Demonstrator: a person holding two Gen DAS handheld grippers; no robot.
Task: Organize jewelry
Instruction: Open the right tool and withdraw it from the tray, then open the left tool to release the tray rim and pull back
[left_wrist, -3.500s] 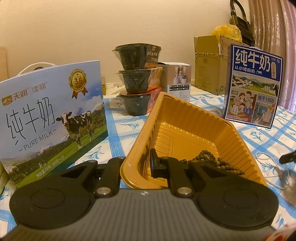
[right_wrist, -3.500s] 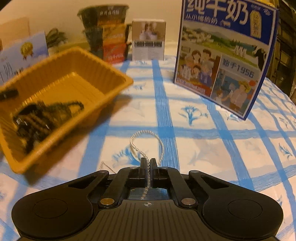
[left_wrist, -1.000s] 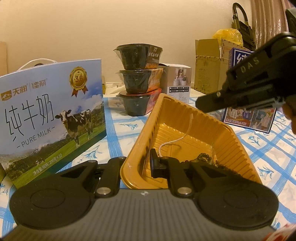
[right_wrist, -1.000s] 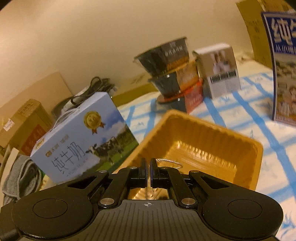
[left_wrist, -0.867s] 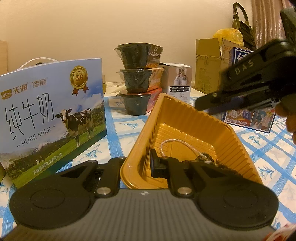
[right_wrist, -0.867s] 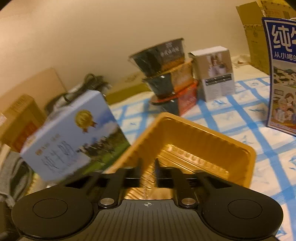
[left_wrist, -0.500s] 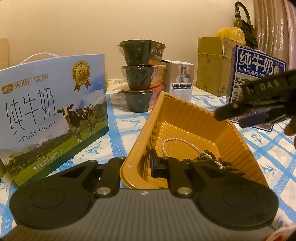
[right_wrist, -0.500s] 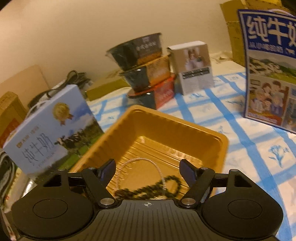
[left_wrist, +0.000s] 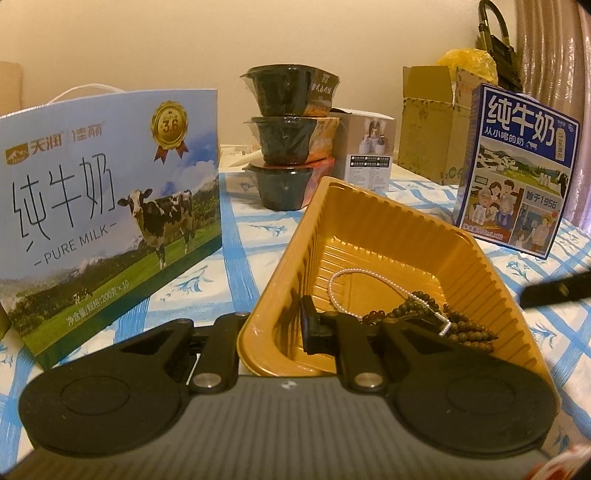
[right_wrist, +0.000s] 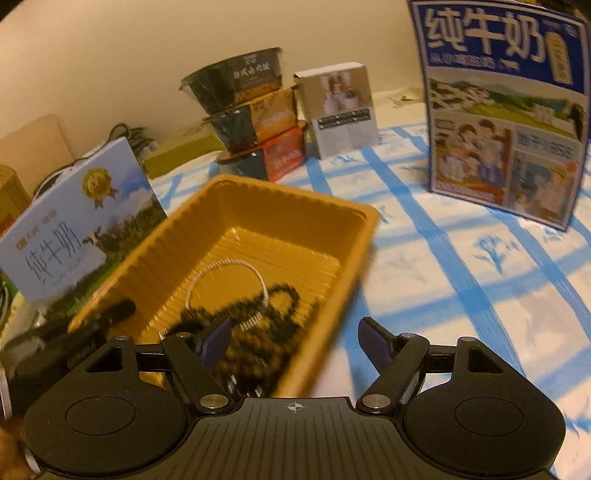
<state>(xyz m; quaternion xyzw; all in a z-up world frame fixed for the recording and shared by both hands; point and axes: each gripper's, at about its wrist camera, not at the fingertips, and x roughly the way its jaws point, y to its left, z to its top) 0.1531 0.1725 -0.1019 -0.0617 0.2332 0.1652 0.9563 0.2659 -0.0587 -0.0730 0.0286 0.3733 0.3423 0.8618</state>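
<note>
An orange plastic tray (left_wrist: 476, 258) (right_wrist: 295, 199) lies on the blue-checked tablecloth. In it lie a white pearl strand (left_wrist: 340, 280) (right_wrist: 225, 264) and a dark bead necklace (left_wrist: 461, 326) (right_wrist: 284, 295). My left gripper (left_wrist: 273, 325) is shut on the tray's near wall, one finger inside and one outside. My right gripper (right_wrist: 295, 339) is open and empty, above the tray's near right rim. One of its fingers (left_wrist: 554, 291) shows at the right edge of the left wrist view.
A light blue milk carton (left_wrist: 107, 214) (right_wrist: 77, 221) stands left of the tray, a dark blue milk carton (left_wrist: 517, 173) (right_wrist: 506, 110) to its right. Three stacked black bowls (left_wrist: 291, 140) (right_wrist: 251, 110), a small white box (left_wrist: 369, 151) (right_wrist: 340, 110) and a cardboard box (left_wrist: 428, 125) stand behind.
My right gripper carried the pearl strand over the tray, opened and dropped it inside, then drew back to the right. My left gripper has kept its hold on the tray.
</note>
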